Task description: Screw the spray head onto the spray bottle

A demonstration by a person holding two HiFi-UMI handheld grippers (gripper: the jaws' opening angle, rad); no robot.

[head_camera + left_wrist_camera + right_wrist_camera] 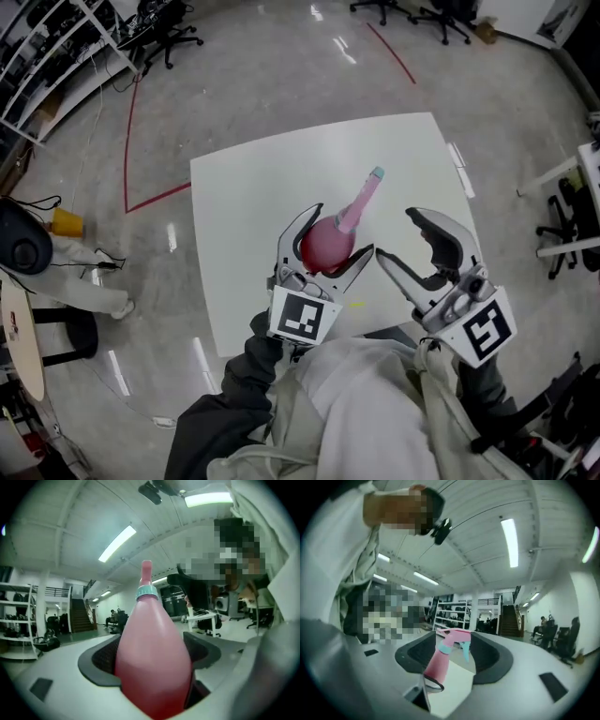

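the head view looks steeply down from above the white square table (253, 197). both gripper views look level along their jaws, very near; all three share the pink pear-shaped plastic spray bottle (326, 244).

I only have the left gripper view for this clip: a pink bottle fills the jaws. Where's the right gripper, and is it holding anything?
Observer: In the head view the right gripper sits just right of the bottle, with its jaws apart and nothing gripped.
Operator: Is the spray head on the bottle?
Observer: The right gripper view shows the spray head, pink with a teal trigger, sitting on top of the bottle's neck. The frames don't show whether it is fully tight.
Operator: What's underneath them?
Observer: A white table lies below both grippers in the head view.
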